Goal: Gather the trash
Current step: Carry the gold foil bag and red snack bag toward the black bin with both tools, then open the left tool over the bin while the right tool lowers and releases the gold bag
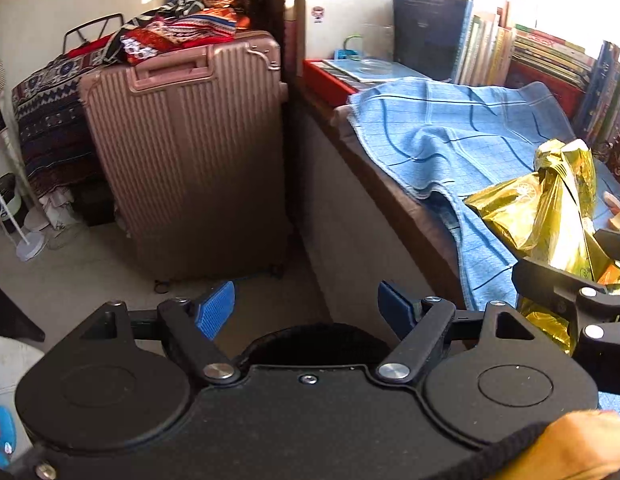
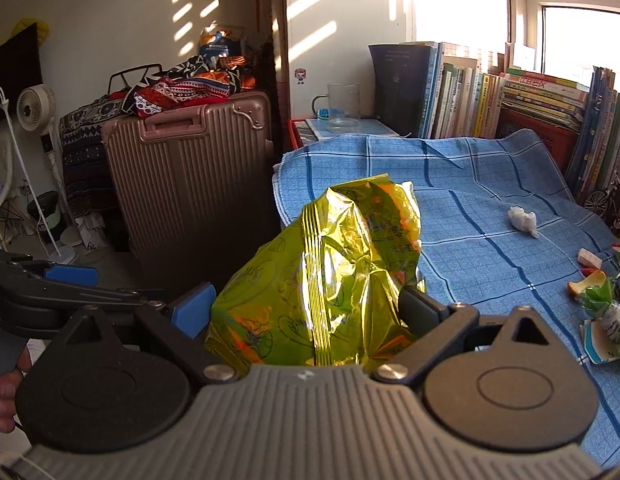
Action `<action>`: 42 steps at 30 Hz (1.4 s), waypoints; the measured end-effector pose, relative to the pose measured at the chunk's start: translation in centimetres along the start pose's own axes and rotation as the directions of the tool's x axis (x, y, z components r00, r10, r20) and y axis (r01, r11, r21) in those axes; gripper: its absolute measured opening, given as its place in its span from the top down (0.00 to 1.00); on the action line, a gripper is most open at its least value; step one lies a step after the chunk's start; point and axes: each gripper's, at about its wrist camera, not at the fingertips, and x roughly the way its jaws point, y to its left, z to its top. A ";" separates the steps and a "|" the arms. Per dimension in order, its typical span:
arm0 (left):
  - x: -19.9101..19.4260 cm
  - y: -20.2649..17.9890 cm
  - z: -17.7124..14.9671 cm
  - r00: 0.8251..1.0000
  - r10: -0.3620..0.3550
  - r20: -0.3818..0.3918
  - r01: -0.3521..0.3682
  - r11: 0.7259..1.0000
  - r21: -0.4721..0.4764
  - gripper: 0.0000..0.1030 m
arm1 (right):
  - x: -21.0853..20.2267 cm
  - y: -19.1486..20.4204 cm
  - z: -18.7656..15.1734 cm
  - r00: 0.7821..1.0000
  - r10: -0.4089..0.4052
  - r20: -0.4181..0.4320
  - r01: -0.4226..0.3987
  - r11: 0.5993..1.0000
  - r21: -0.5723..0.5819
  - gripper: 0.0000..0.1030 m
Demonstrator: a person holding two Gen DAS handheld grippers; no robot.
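A crinkled gold foil bag (image 2: 322,272) fills the space between the fingers of my right gripper (image 2: 306,308), which is shut on it at the near edge of the blue checked cloth (image 2: 490,240). The same bag (image 1: 550,204) shows at the right of the left wrist view. My left gripper (image 1: 306,304) is open and empty, hanging over the floor just left of the table edge. On the cloth lie a crumpled white tissue (image 2: 522,218), an orange peel (image 2: 590,282) and green and white wrappers (image 2: 606,308).
A pink ribbed suitcase (image 1: 190,160) stands on the floor left of the table, with folded fabrics on top. Books (image 2: 510,100) line the back of the table beside a glass mug (image 2: 344,106). A white standing fan (image 2: 36,108) is at the far left.
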 end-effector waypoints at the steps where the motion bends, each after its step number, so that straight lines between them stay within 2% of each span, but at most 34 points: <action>1: -0.1 0.4 -0.2 1.000 0.009 -0.001 -0.009 1.000 -0.011 0.25 | 0.1 0.3 0.0 1.000 0.013 -0.004 -0.013 1.000 -0.003 0.05; 7: -0.8 3.2 -1.3 0.997 0.068 -0.021 -0.069 0.996 -0.058 0.25 | 1.2 2.8 -0.4 0.995 0.092 -0.033 -0.094 0.995 -0.042 0.05; 11: -1.2 4.8 -1.9 0.994 0.106 -0.029 -0.108 0.991 -0.084 0.25 | 2.0 4.1 -0.4 0.987 0.148 -0.054 -0.150 0.988 -0.028 0.05; 20: -1.3 7.2 -2.3 0.989 0.139 -0.045 -0.144 0.978 -0.153 0.25 | 3.8 6.5 -0.9 0.967 0.226 -0.116 -0.232 0.972 -0.037 0.05; 24: -1.4 7.6 -2.2 0.987 0.157 -0.038 -0.161 0.979 -0.128 0.25 | 4.8 7.2 -0.9 0.964 0.232 -0.128 -0.237 0.971 -0.029 0.04; 27: -1.4 8.1 -2.1 0.988 0.148 -0.034 -0.152 0.977 -0.148 0.25 | 5.7 7.2 -0.7 0.963 0.229 -0.146 -0.234 0.972 -0.018 0.00; 36: -1.1 8.8 -1.6 0.985 0.171 -0.038 -0.175 0.971 -0.161 0.25 | 7.8 7.1 -0.5 0.955 0.223 -0.194 -0.233 0.972 -0.032 0.00; 42: -0.8 8.6 -1.7 0.984 0.175 -0.044 -0.180 0.973 -0.142 0.25 | 8.5 6.5 -0.8 0.952 0.235 -0.194 -0.237 0.971 0.015 0.00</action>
